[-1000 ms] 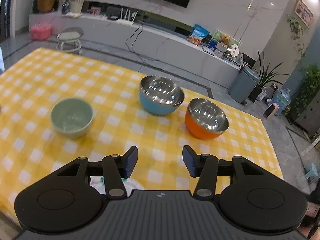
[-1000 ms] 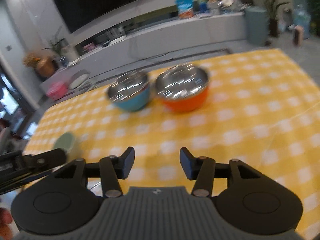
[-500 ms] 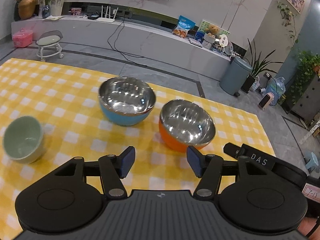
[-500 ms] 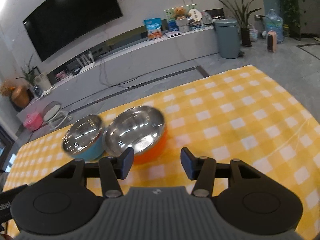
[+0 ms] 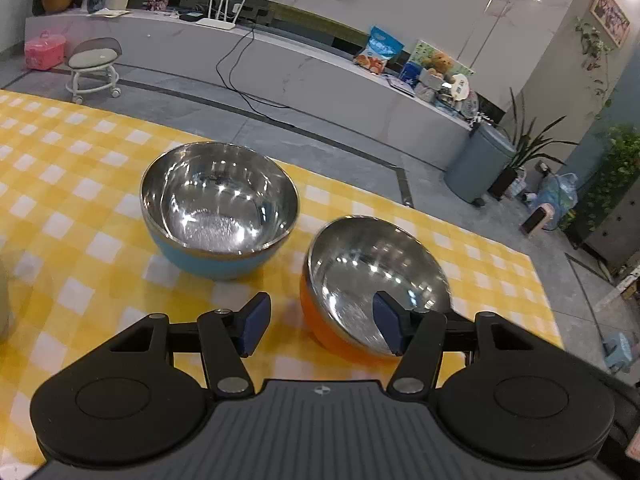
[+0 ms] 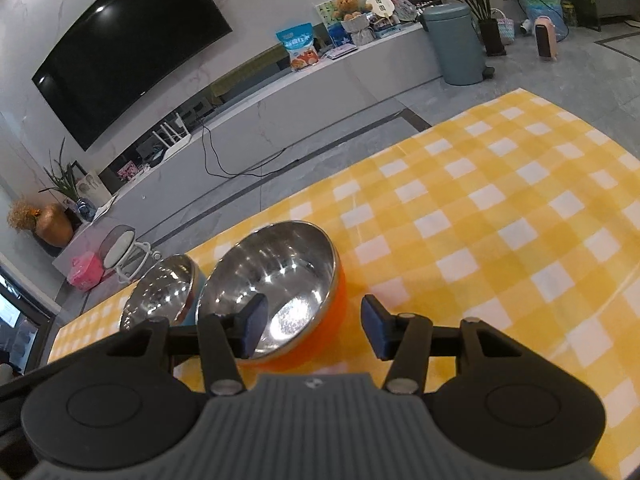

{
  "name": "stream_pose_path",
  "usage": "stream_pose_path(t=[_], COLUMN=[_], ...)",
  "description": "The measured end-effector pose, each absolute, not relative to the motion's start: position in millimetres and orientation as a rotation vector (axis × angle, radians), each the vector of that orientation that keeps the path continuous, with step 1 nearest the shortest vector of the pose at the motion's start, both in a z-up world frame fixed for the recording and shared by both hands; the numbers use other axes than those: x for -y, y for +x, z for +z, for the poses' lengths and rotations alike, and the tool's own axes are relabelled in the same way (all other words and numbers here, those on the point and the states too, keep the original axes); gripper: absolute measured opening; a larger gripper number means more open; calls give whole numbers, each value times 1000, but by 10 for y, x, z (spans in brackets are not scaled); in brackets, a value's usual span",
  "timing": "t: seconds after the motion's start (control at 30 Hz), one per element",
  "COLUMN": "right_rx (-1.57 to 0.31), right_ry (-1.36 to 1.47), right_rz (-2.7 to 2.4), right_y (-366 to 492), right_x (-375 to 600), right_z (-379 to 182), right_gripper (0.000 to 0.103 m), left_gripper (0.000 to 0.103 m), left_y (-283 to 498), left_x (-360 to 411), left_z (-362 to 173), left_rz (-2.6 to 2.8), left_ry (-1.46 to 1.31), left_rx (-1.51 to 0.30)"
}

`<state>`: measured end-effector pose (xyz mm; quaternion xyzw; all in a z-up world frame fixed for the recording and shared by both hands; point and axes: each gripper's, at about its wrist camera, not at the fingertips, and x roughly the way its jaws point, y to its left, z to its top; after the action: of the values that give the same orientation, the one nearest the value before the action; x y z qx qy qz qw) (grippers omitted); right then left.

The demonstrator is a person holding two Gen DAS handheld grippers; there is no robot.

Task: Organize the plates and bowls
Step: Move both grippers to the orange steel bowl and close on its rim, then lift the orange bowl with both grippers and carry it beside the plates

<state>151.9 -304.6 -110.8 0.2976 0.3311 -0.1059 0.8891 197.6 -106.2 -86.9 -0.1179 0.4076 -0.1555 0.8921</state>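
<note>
Orange bowl (image 5: 320,316) now lies between both tongs: left tongs (image 5: 320,326) just spread wider, right tongs (image 6: 310,326) spread.

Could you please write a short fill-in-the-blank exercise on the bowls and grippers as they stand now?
1. The bowl nearest the orange bowl is ____ outside.
2. Both bowls are lined with shiny ____.
3. The tablecloth is checked white and ____.
4. The right gripper straddles the orange bowl's rim with jaws ____; the left gripper likewise.

Missing words: blue; metal; yellow; open
</note>
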Motion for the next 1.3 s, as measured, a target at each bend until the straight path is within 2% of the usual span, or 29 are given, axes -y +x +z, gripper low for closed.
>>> stream_pose_path(t=[0.2, 0.27, 0.4, 0.5, 0.6, 0.67, 0.7, 0.77, 0.83, 0.9, 0.93, 0.97, 1.3], right_rx=[-745, -746, -748, -756, -782, -792, -794, -797, -799, -798, -797, -797, -821], right_ry=[628, 642, 645, 651, 657, 662, 663, 659, 649, 651, 656, 661, 673], right_rz=[-249, -244, -237, -236, -239, -241, -238, -221, -215, -213, -210, -207, -191], right_y=[1628, 1640, 1643, 1642, 1659, 1649, 1644, 1641, 1632, 1622, 1618, 1621, 1557], right_x=[3095, 3117, 3125, 3130, 3145, 3142, 3135, 3118, 3094, 3092, 3096, 3109, 3069], right_z=[-1294, -1335, -1364, -1395, -1428, -1441, -1441, -1439, -1427, -1426, -1423, -1423, -1249], right_gripper=[51, 51, 50, 50, 40, 26, 23, 10, 10, 9, 9, 8, 6], left_gripper=[66, 57, 52, 41, 36, 34, 34, 34, 32, 21, 9, 5, 5], left_y=[2092, 2108, 2097, 2064, 2009, 1988, 1985, 1998, 2015, 2026, 2025, 2024, 1858], left_x=[1138, 1171, 1190, 1217, 1250, 1263, 1265, 1262, 1253, 1246, 1243, 1241, 1167], left_z=[-1046, -1079, -1107, -1097, -1106, -1118, -1120, -1119, -1105, -1090, -1074, -1063, -803], left_rz=[-281, -272, -280, -298, -304, -303, -298, -289, -276, -276, -283, -289, -267], left_ry=[-236, -211, -199, -174, -142, -131, -129, -126, -117, -113, -112, -107, -71], left_rx=[-876, -883, -874, -877, -875, -877, -878, -877, -868, -866, -868, -868, -879])
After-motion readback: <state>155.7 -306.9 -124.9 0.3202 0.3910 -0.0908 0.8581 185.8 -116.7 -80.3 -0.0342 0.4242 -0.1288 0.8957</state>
